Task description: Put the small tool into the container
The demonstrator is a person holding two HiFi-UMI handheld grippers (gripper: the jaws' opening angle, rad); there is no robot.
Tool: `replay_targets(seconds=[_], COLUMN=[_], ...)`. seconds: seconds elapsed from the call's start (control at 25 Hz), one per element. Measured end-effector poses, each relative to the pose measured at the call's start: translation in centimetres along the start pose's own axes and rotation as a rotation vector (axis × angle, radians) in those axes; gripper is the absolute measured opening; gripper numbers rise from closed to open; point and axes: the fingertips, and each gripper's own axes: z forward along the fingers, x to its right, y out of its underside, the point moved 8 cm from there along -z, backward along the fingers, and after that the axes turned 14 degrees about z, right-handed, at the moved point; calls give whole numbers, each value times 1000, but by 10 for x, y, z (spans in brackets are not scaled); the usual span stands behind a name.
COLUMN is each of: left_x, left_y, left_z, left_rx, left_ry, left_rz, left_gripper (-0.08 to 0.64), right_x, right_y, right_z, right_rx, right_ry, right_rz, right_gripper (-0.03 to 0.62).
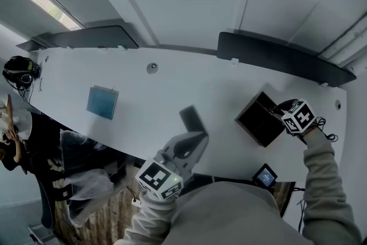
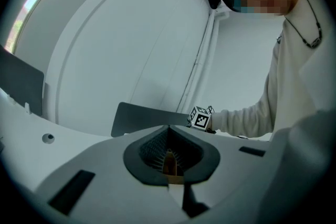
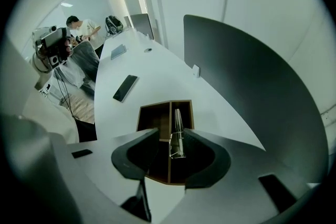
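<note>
Table [image 1: 143,89]: white, curved, beneath both grippers. Dark partitions [image 1: 275,54] stand along its far edge, beyond the jaws of each.

Container [image 3: 149,119]: dark brown open box, split by a divider into two compartments. It sits on the table directly under the right gripper [image 3: 171,131], and well off to the right of the left gripper [image 1: 192,143].

Right gripper: pointed steeply down over the container, jaws standing wide apart, pads pressing on nothing.

Left gripper: held near level over the table's near edge, jaws brought together at the tips, nothing gripped between them.

Pad [image 1: 102,101]: blue, flat on the table, well to the left of the left gripper.

Phone [image 1: 192,117]: dark slab, flat on the table, just ahead of the left gripper's jaws.

Small tool [image 3: 178,122]: slim, shiny metal piece inside the container, seen through the gap between the right gripper's jaws. It runs alongside the divider, in the compartment on the right-jaw side. It is close to the right jaw's inner edge; contact cannot be confirmed.
</note>
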Motion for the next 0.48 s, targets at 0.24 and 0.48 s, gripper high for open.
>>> replay_targets(seconds=[0.24,0.48], left_x=[0,-3], left_y=[-17,-38], left_z=[5,23], left_rx=[17,52], left_ry=[14,60], left_rz=[30,74], left_gripper=[2,2], right_x=[-13,-20], right_y=[-12,-18], right_z=[-25,-64], right_rx=[125,339], right_ry=[19,-37], right_rz=[28,130], right_gripper=[120,23])
